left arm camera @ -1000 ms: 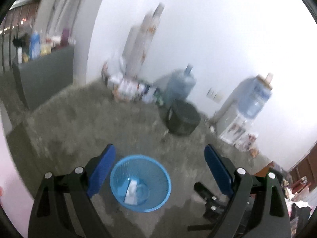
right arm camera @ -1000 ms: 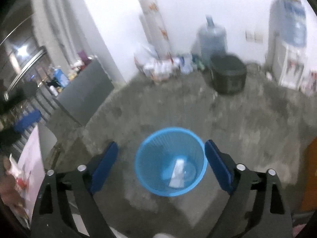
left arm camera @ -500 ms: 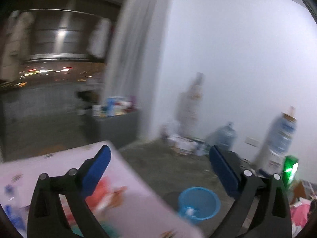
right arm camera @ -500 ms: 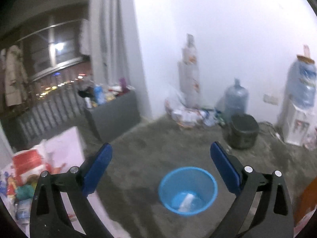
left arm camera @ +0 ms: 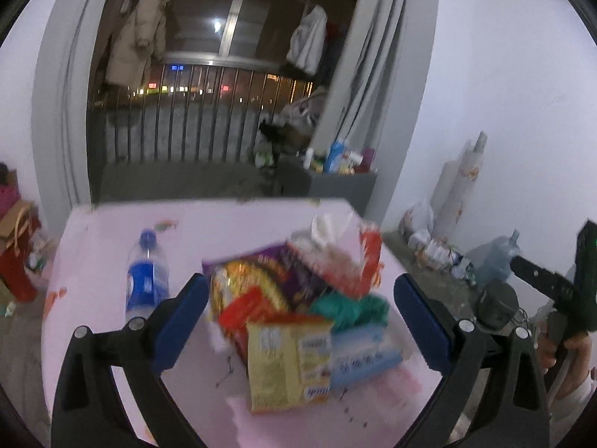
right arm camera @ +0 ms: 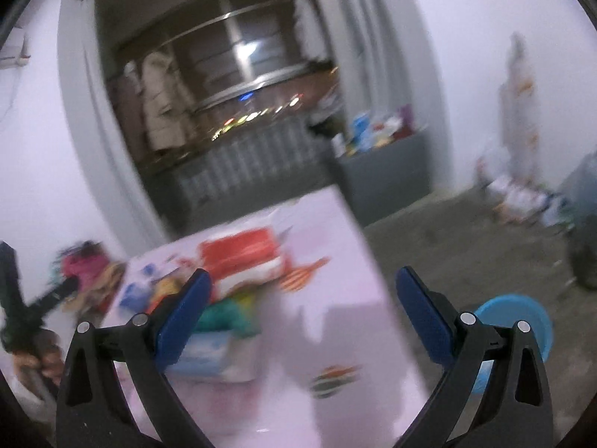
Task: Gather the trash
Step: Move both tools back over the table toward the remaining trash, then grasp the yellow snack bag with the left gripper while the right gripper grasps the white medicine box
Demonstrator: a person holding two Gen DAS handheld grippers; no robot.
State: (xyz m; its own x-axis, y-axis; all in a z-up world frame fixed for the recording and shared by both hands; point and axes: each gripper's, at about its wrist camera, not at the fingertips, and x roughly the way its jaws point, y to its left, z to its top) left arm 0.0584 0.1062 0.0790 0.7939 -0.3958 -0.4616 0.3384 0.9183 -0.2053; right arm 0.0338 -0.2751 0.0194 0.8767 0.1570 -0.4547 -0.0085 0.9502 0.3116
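Observation:
A pile of snack wrappers lies on the pink table (left arm camera: 112, 239): a yellow packet (left arm camera: 289, 362), a purple and yellow bag (left arm camera: 261, 280), a red and white bag (left arm camera: 343, 257), a green wrapper (left arm camera: 350, 308) and a light blue pack (left arm camera: 365, 351). My left gripper (left arm camera: 301, 317) is open just above and in front of the pile. My right gripper (right arm camera: 303, 315) is open over the table's right part (right arm camera: 335, 254), with the pile (right arm camera: 224, 298) at its left finger. The blue bin (right arm camera: 522, 321) stands on the floor to the right.
A water bottle with a blue label (left arm camera: 143, 280) lies on the table left of the pile. A grey cabinet (left arm camera: 335, 186) with bottles stands behind the table. Water jugs (left arm camera: 492, 257) and clutter line the right wall. A red stool (left arm camera: 15, 261) stands at left.
Both grippers have swung from above the blue bin on the floor to the pink table with the wrapper pile. Both have stayed open and empty.

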